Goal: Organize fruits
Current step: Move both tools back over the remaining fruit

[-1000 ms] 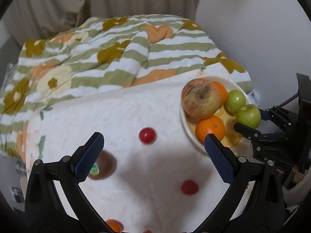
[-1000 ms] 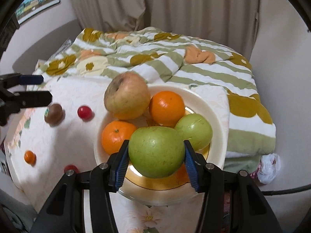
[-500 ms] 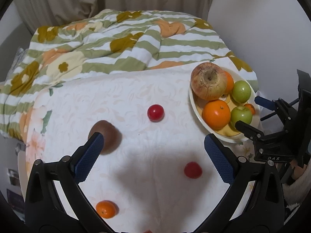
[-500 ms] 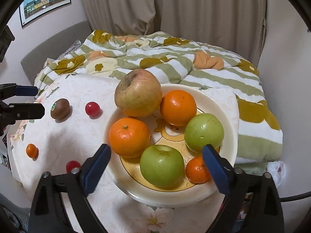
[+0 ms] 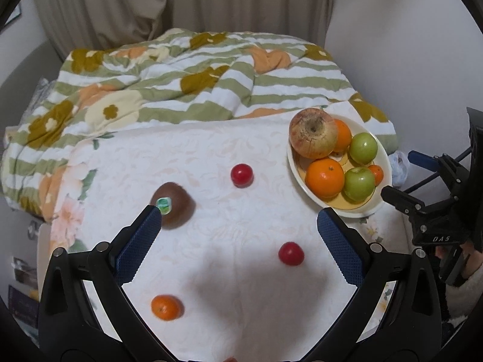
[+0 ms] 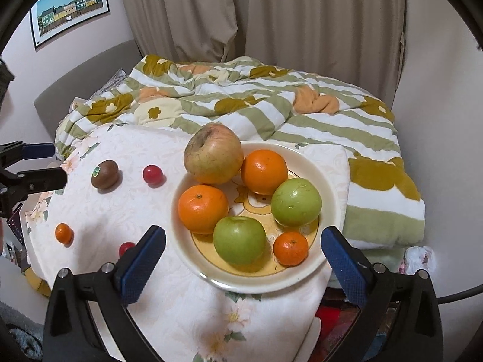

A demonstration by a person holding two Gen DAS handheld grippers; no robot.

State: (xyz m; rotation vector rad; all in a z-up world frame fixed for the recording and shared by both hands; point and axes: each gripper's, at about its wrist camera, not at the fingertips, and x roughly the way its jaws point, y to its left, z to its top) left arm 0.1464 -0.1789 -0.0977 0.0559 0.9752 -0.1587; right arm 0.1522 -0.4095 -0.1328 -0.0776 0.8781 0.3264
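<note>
Writing: white letters "DAS" on the black body of the right gripper [image 5: 422, 181], seen from the left wrist camera; nothing else is legible.
Kiwi [image 5: 173, 203]: brown, lying on the white floral tablecloth [image 5: 211, 256], with a small green and white sticker [image 5: 164, 203] whose print is too small to read.
Plate [image 6: 332, 181]: cream with a yellow centre, holding a large russet apple [image 6: 214, 154], two oranges [image 6: 203, 208], two green apples [image 6: 239, 239] and a small mandarin [image 6: 290, 248].
Loose fruit: two red cherry tomatoes [image 5: 241, 175] and a small mandarin on the cloth [image 5: 166, 307], well apart.
Right gripper: jaws spread wide, nothing between the pads; the near green apple rests on the plate.
Left gripper [image 5: 238, 241]: jaws wide apart, empty, above the cloth.
Wall: framed picture [image 6: 71, 7] of coloured houses.
</note>
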